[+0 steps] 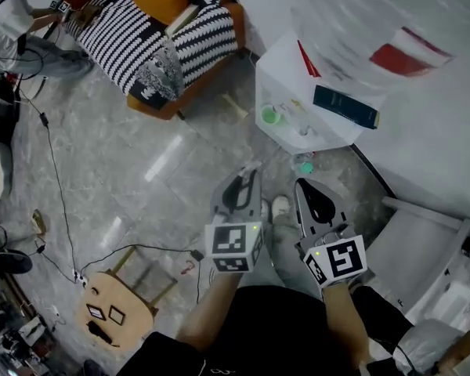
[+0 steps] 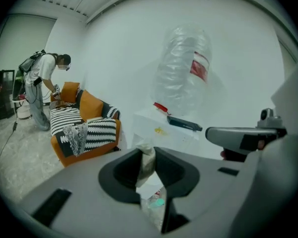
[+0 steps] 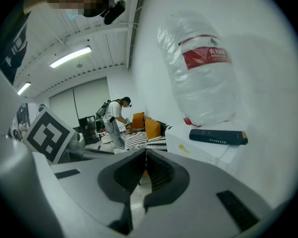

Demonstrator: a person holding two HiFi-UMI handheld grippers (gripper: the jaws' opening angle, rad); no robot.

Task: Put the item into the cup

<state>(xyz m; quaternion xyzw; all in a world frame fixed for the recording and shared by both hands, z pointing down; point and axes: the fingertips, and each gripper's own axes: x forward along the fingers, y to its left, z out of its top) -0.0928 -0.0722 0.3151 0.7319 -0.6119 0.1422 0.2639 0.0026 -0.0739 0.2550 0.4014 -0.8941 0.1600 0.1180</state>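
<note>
My left gripper is shut on a pale crumpled item, which sticks up between its jaws in the left gripper view. My right gripper hangs beside it, shut with nothing between its jaws. Both are held over the floor in front of a low white stand. A small green cup sits on the stand's lower shelf, ahead of both grippers. The right gripper's body shows at the right of the left gripper view.
A large water bottle and a dark blue box rest on the stand. A teal object lies on the floor by its base. An orange sofa with striped blankets, a wooden stool, floor cables and another person are to the left.
</note>
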